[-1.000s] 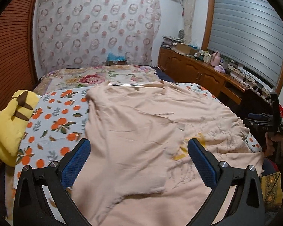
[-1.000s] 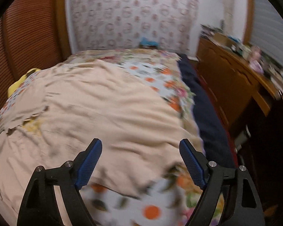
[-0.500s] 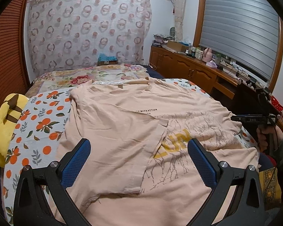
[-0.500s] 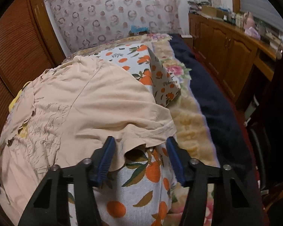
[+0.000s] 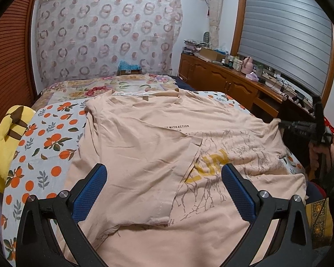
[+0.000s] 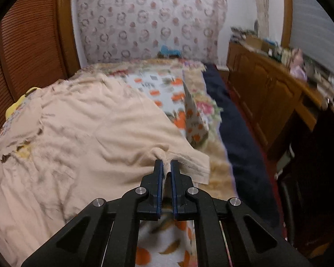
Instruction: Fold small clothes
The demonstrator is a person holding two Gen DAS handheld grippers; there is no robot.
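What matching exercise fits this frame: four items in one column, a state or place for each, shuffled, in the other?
Items:
1. left gripper
2. right gripper
3. T-shirt
4. yellow plush toy

States:
A. shut on a sleeve
B. at the bed's left edge
C. open, holding nothing
D. spread on the bed, one side folded over

Pairs: 1-C, 2-A, 3-D, 4-B

A yellow plush toy [image 5: 4,142] lies beside an orange-print bedsheet [image 5: 44,146], near wooden cabinets [image 5: 222,84].
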